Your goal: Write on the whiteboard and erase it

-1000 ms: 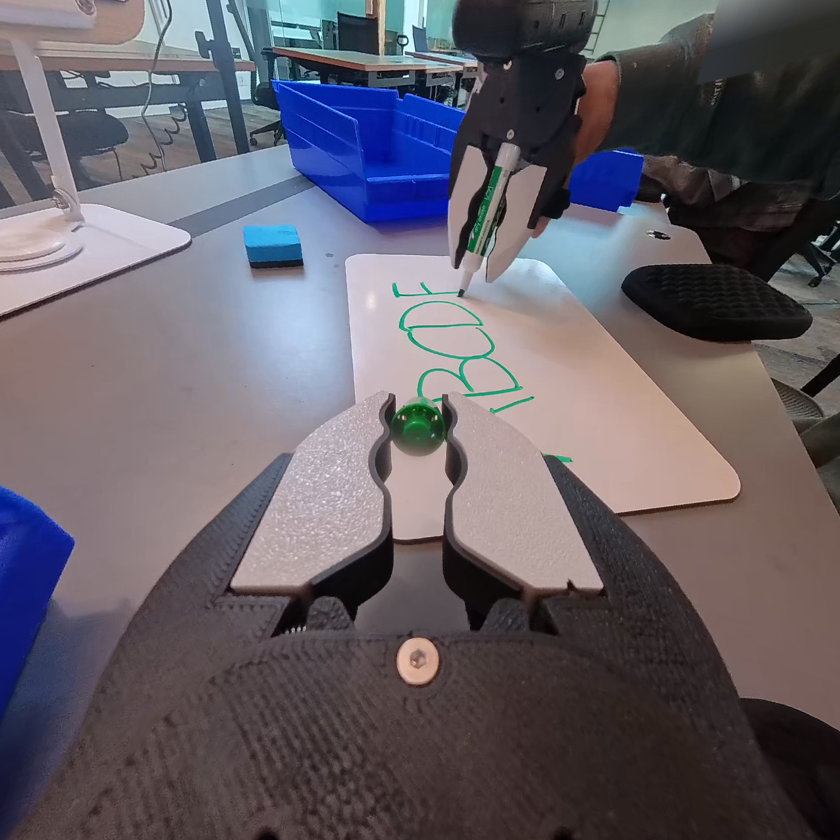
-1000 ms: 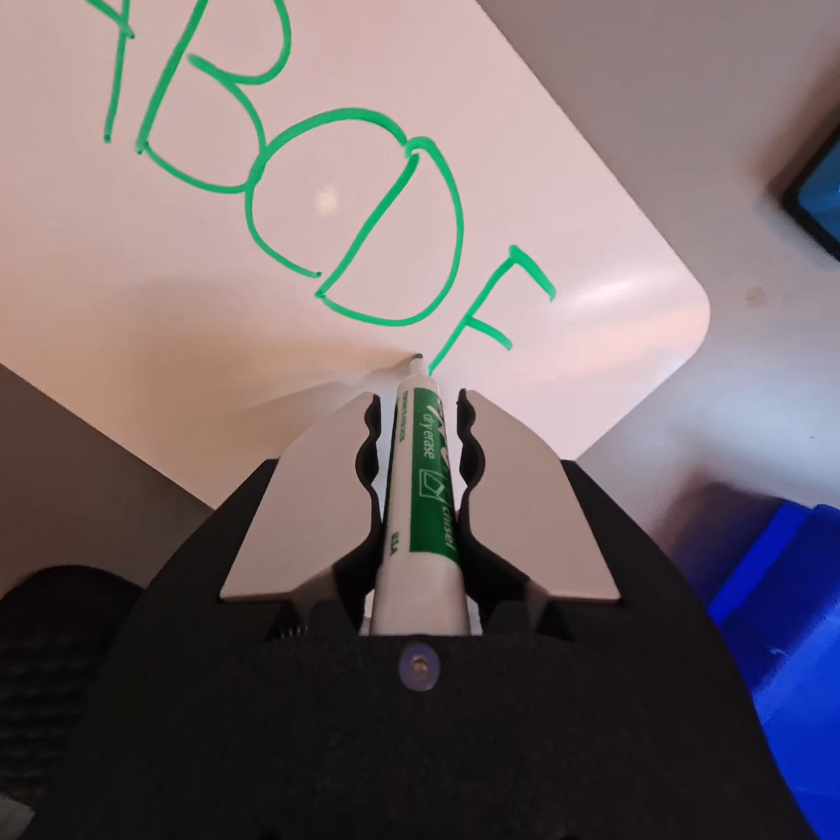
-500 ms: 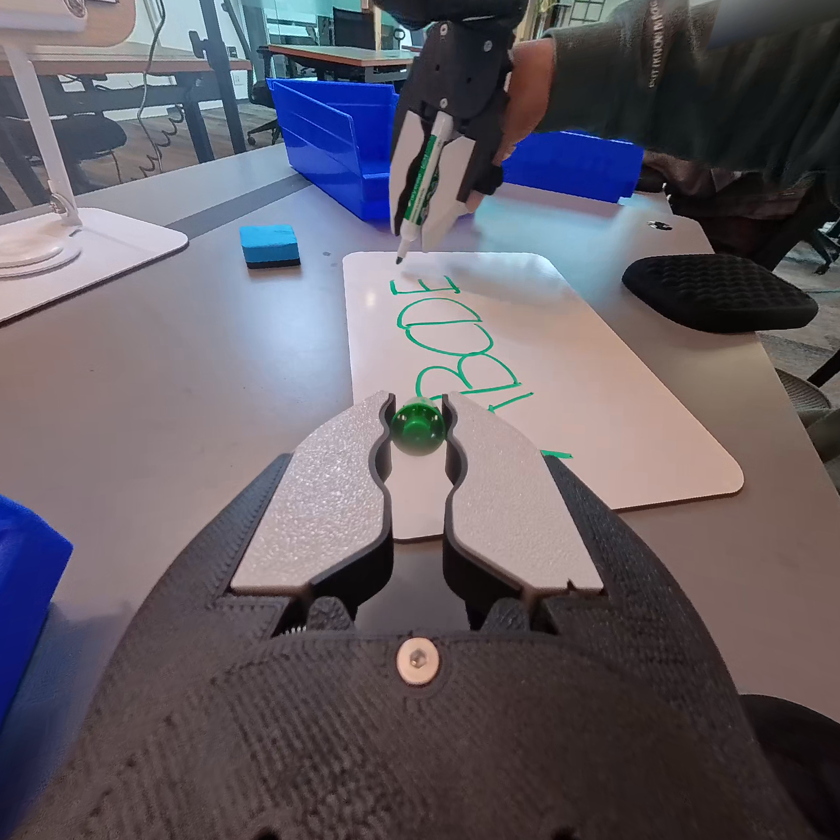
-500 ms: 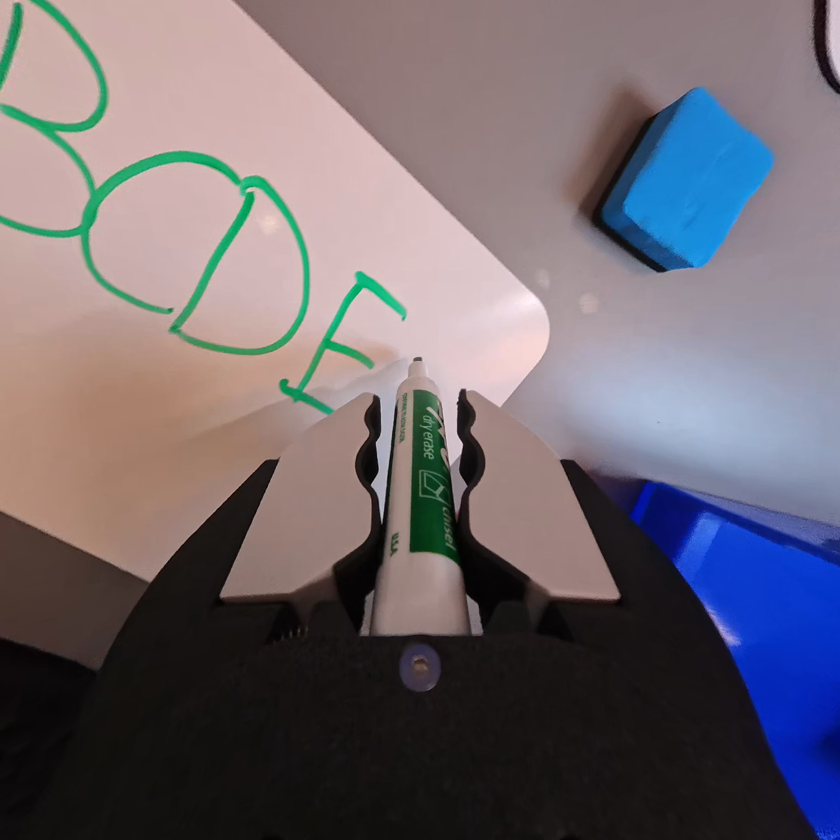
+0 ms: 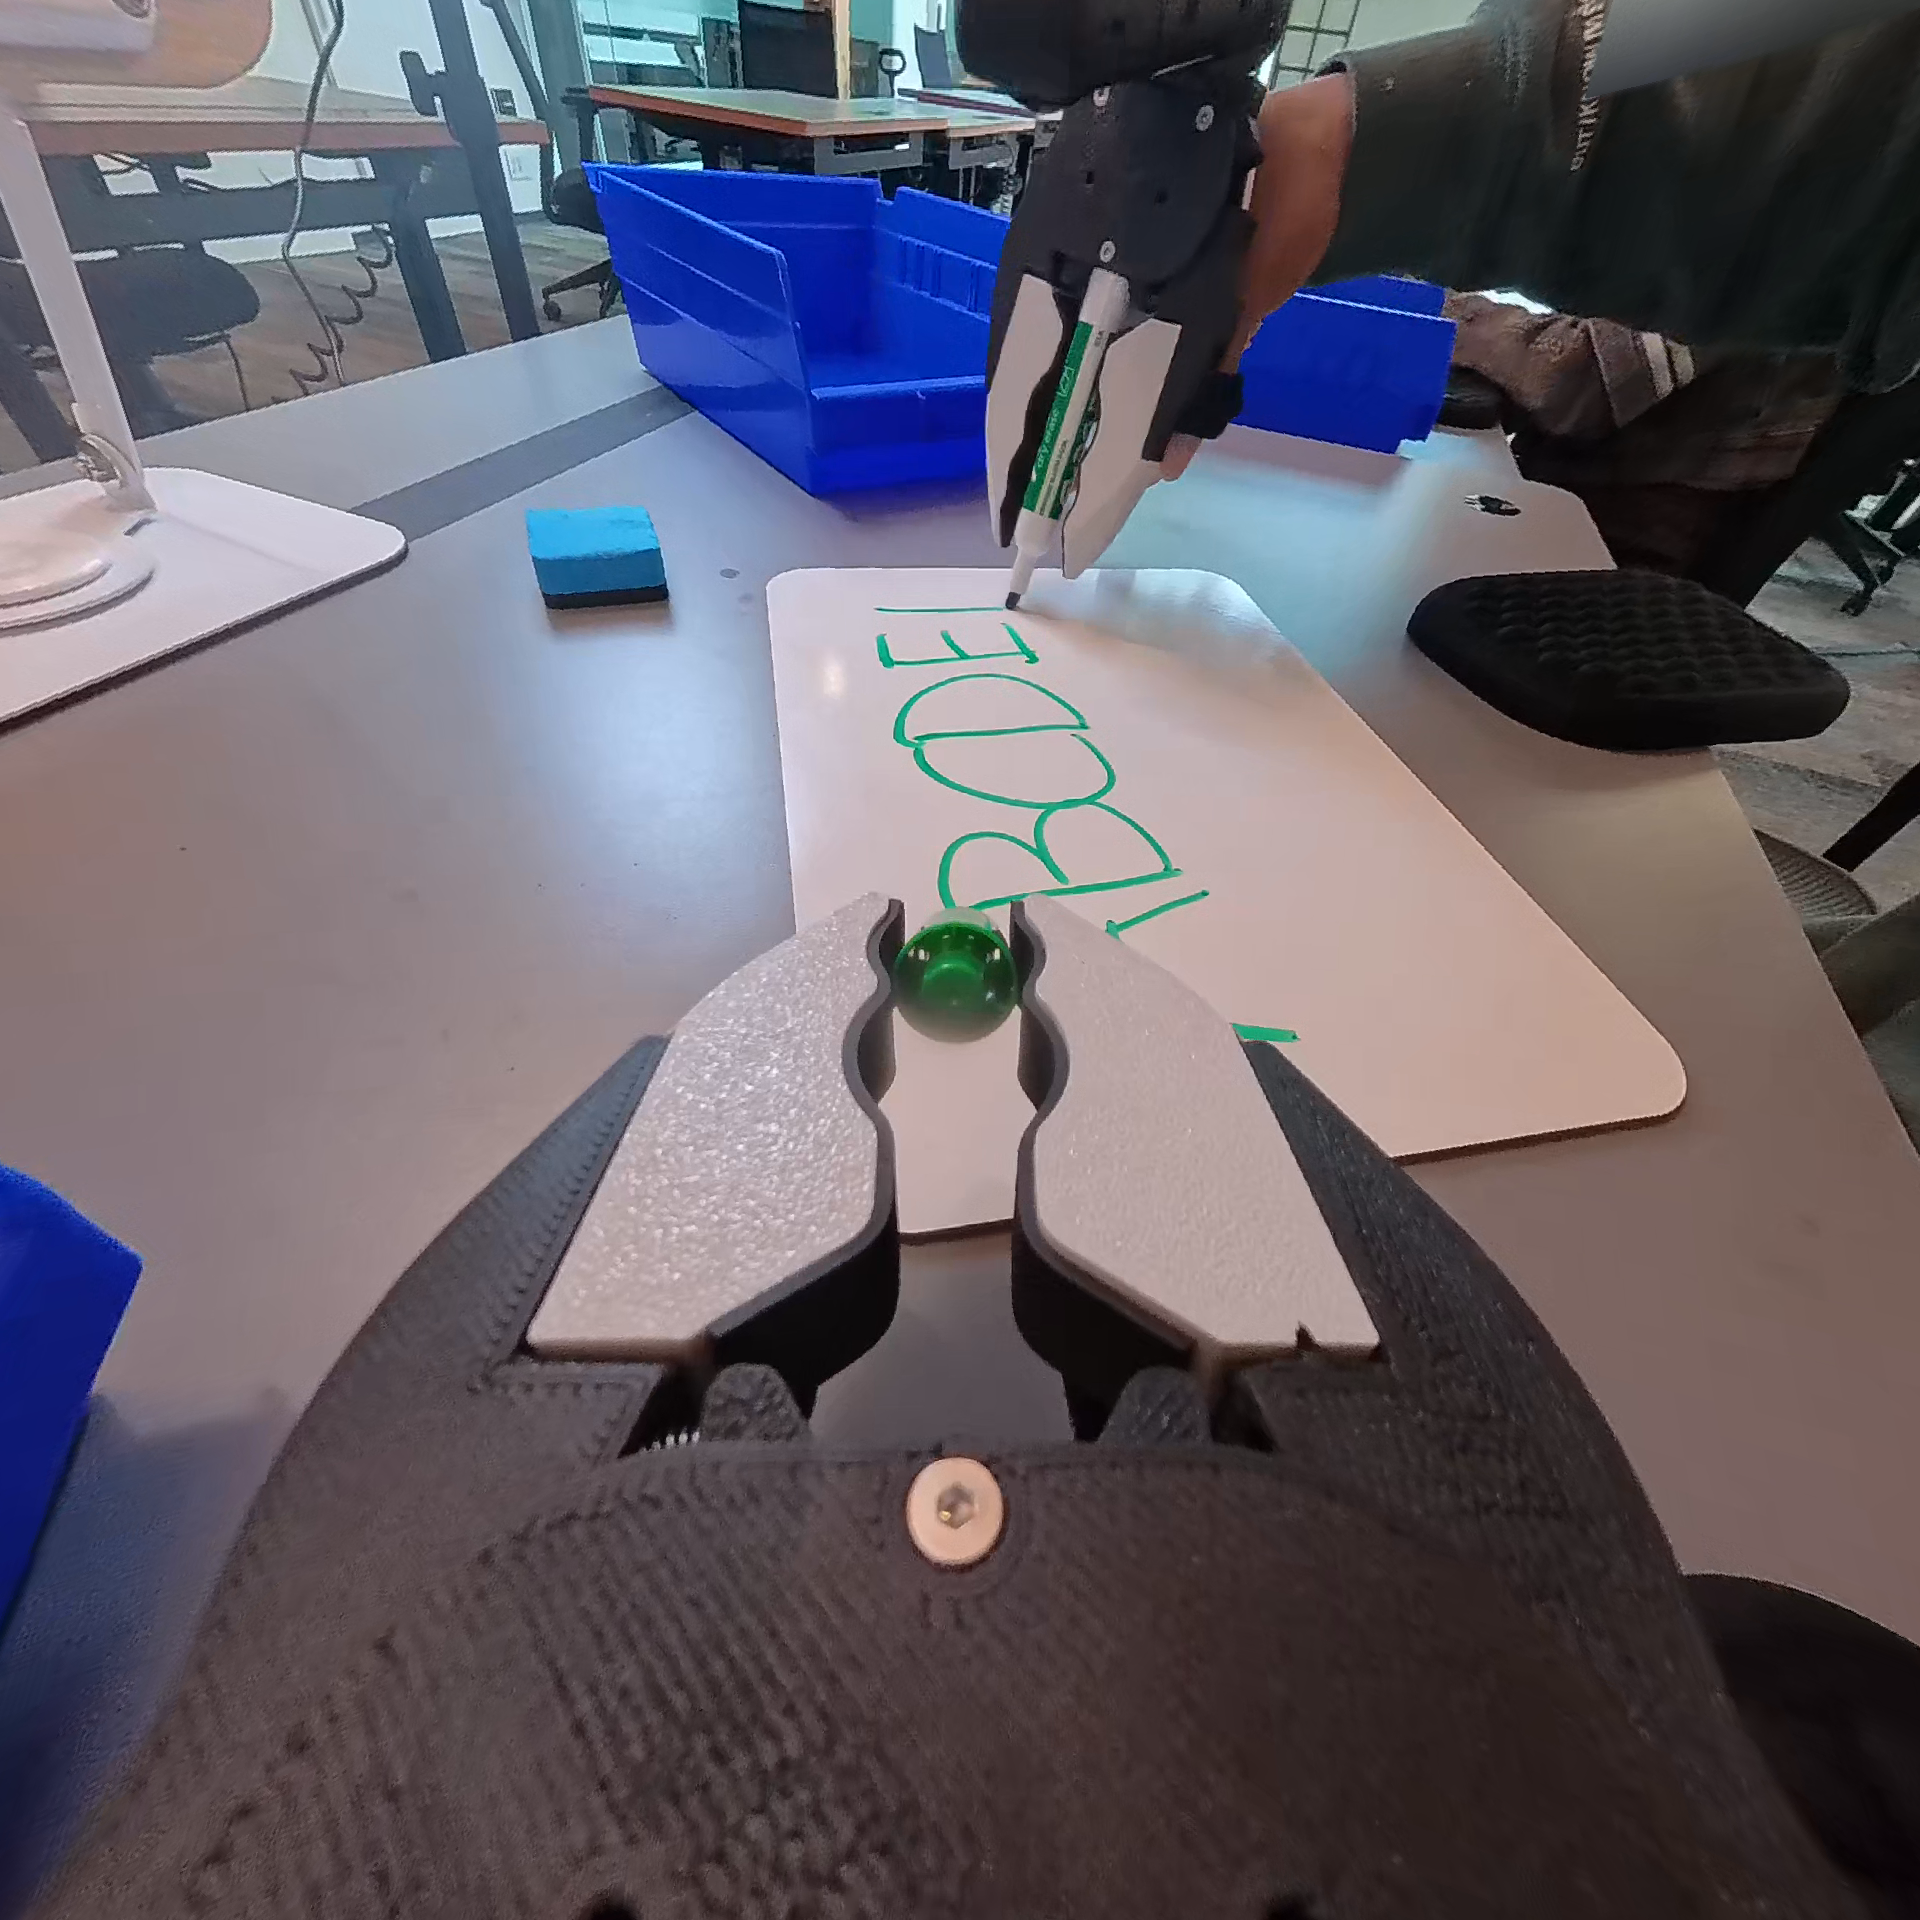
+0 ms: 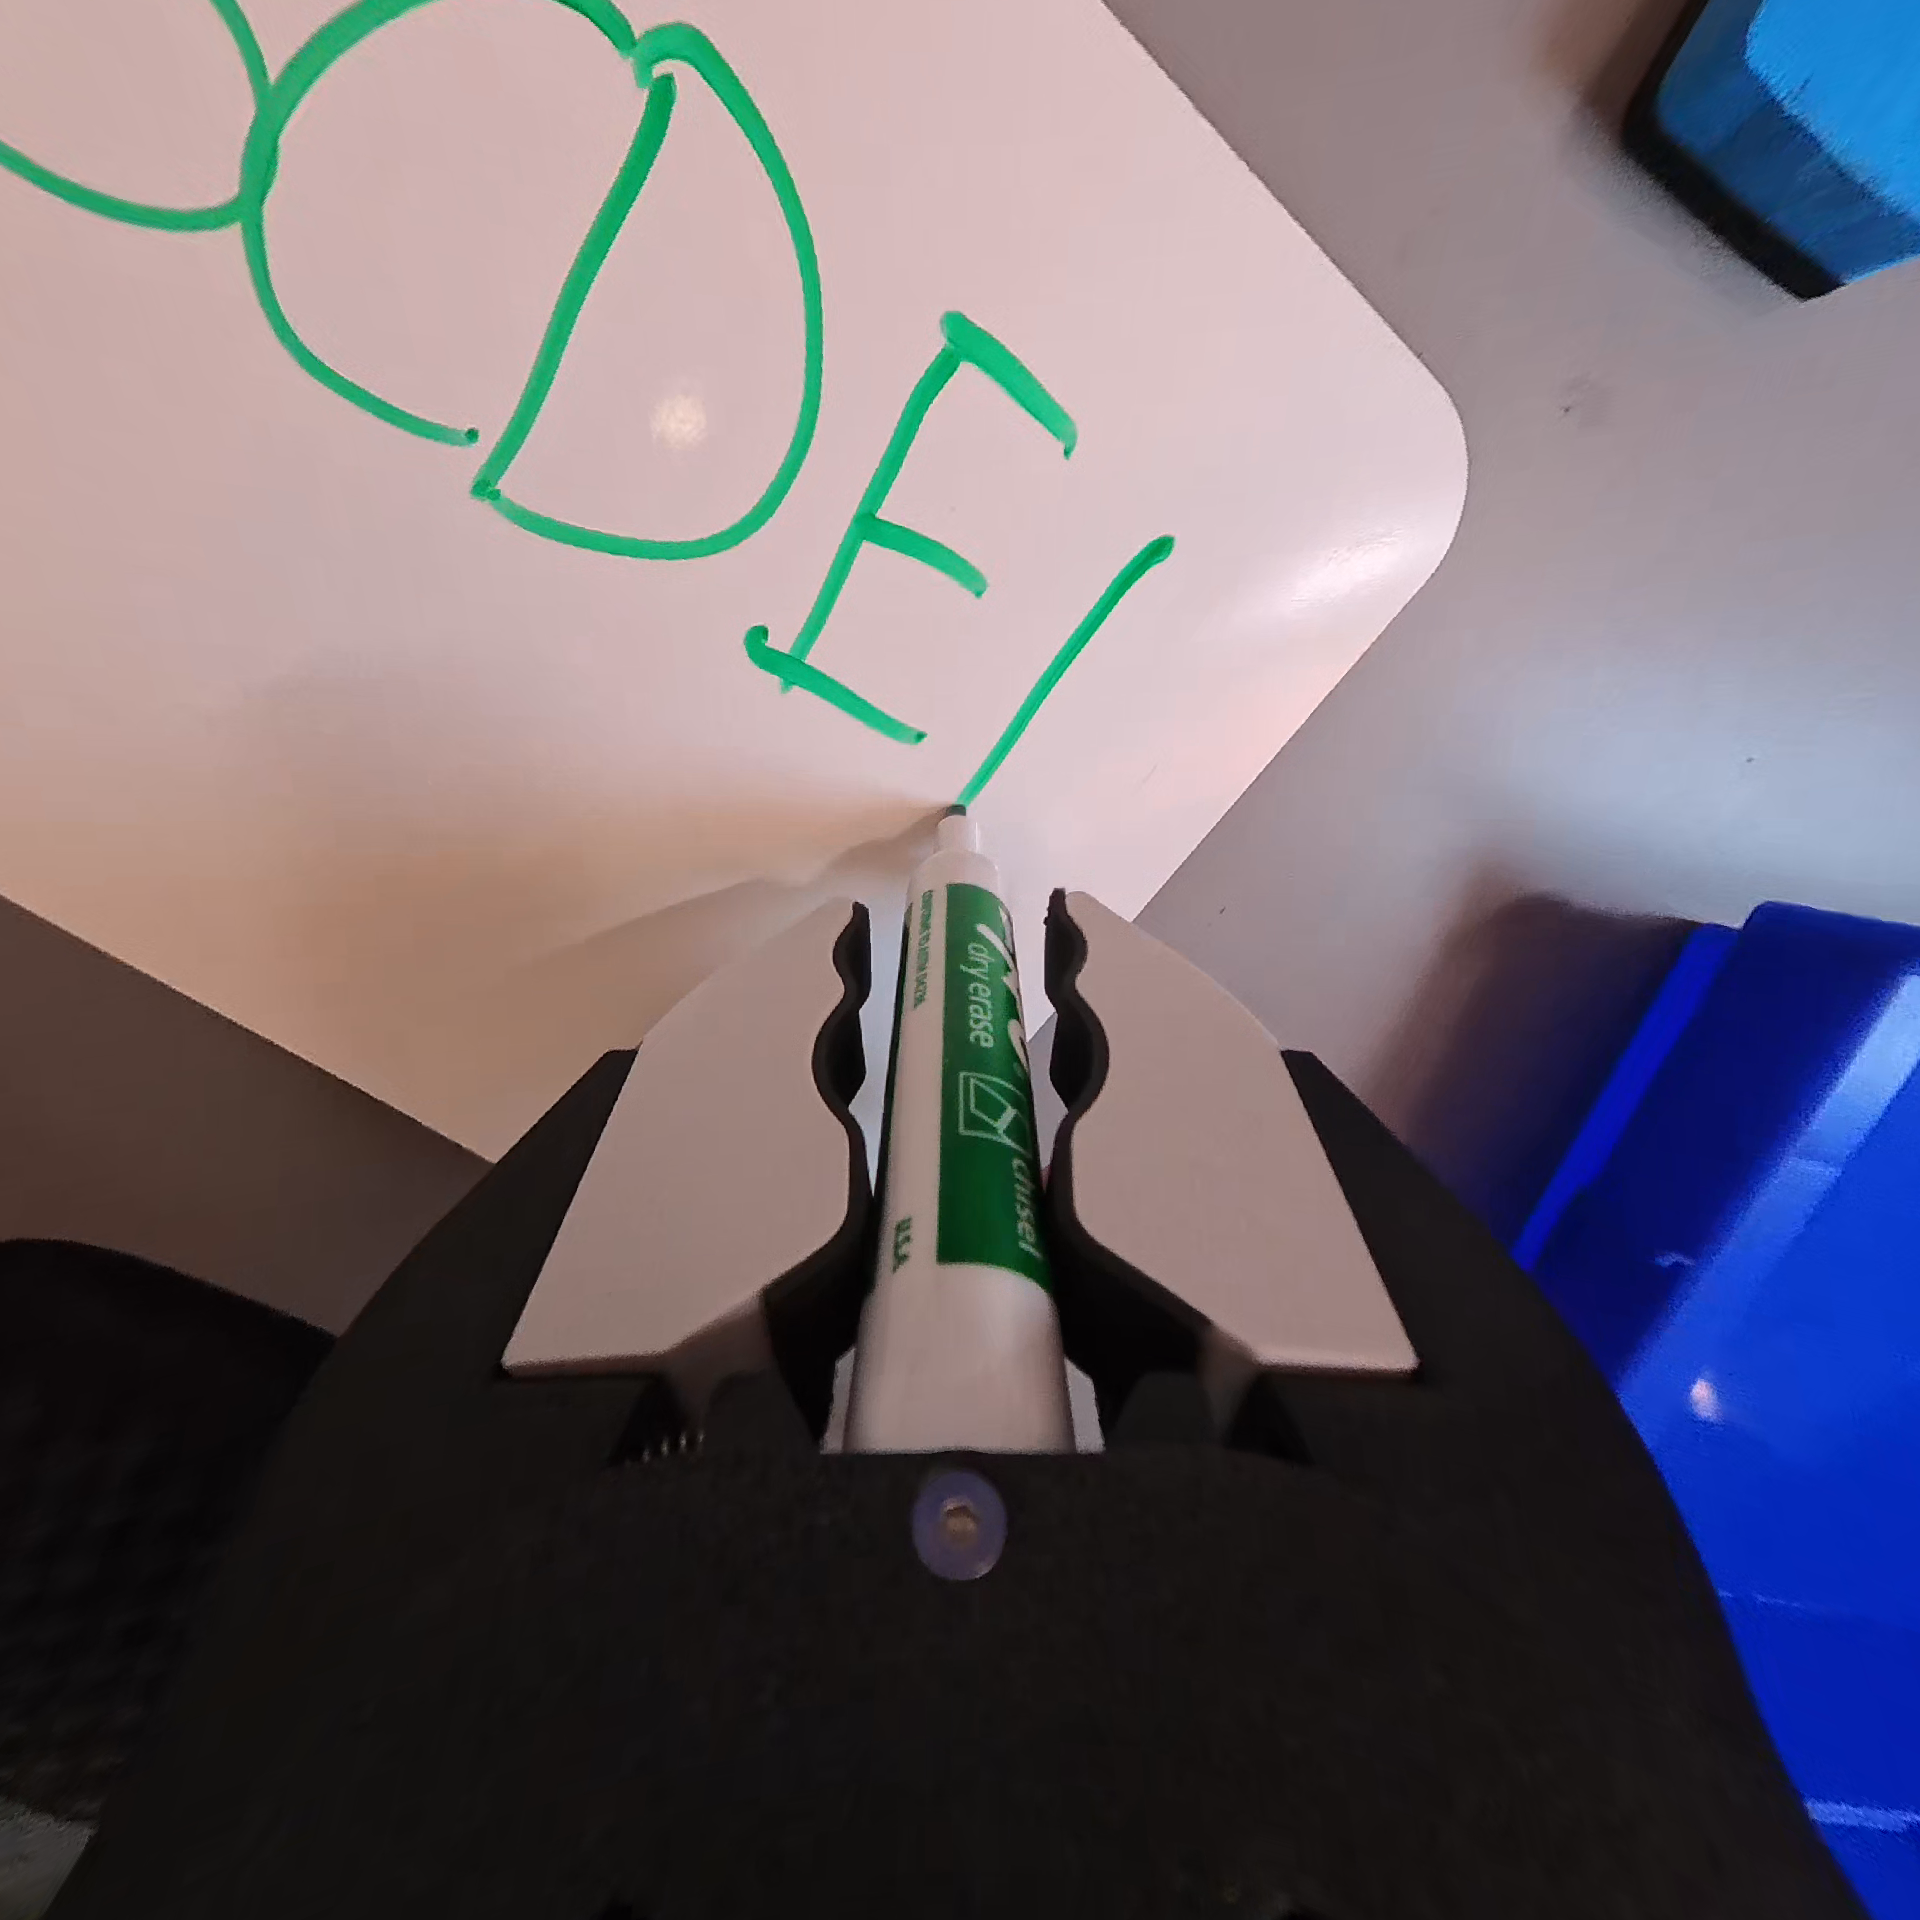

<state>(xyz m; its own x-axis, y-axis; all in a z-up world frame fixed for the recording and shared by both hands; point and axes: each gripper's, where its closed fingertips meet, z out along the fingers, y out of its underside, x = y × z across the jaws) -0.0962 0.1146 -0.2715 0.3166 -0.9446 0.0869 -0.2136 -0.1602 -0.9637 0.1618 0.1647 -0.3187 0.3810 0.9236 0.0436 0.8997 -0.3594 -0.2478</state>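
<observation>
The right gripper (image 6: pixel 956 914), clamped on a green-and-white dry-erase marker (image 6: pixel 966 1143), touches its tip to the flat white whiteboard (image 6: pixel 312 675), while the left gripper (image 5: pixel 954 935) pinches the round green marker cap (image 5: pixel 954 985).

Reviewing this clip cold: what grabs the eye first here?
Green handwriting runs along the whiteboard in the table's middle, and the right gripper presses a green marker to its far end. Nearer, the left gripper pinches a green cap; a blue eraser lies left of the board.
</observation>
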